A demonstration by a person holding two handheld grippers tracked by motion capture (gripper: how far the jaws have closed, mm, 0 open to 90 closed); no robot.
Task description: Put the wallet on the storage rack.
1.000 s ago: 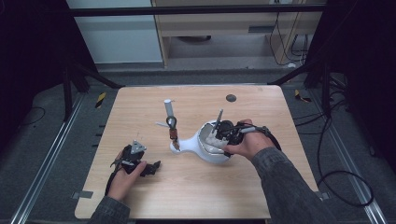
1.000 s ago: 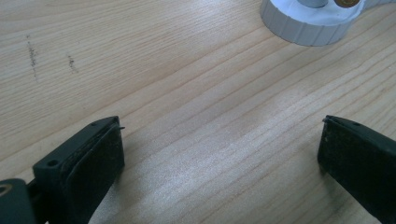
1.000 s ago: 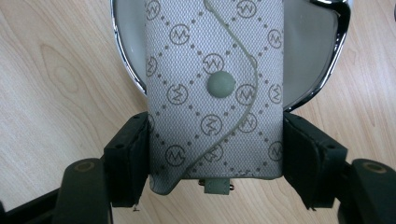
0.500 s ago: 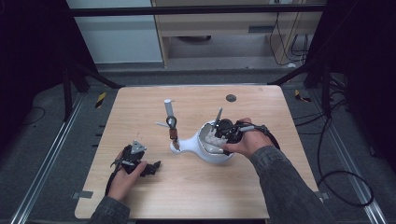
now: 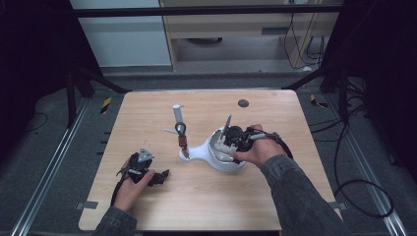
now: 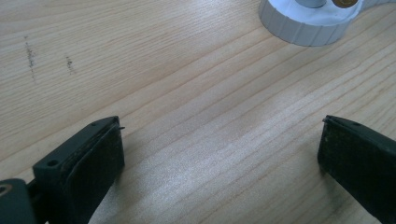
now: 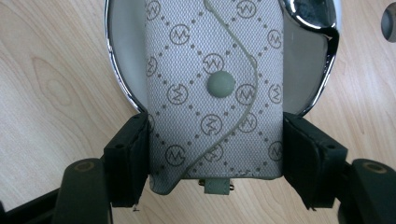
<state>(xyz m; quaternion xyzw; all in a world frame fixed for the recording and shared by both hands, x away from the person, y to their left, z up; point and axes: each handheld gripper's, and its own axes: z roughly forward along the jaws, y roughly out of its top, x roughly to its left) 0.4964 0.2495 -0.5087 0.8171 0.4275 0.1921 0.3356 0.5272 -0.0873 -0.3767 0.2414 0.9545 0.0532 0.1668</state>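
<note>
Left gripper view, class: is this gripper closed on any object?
No: the left gripper stands wide open over the bare wooden table, with nothing between its pads.

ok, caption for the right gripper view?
Right gripper fingers clamp a monogrammed grey pouch over a chrome-rimmed bowl.

One overhead camera, two close finger-mounted

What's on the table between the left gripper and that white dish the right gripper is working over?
Nothing: in the high view, only bare wooden table separates the left gripper from the white dish. The left gripper view shows the same bare wood ahead of its open jaws.
</note>
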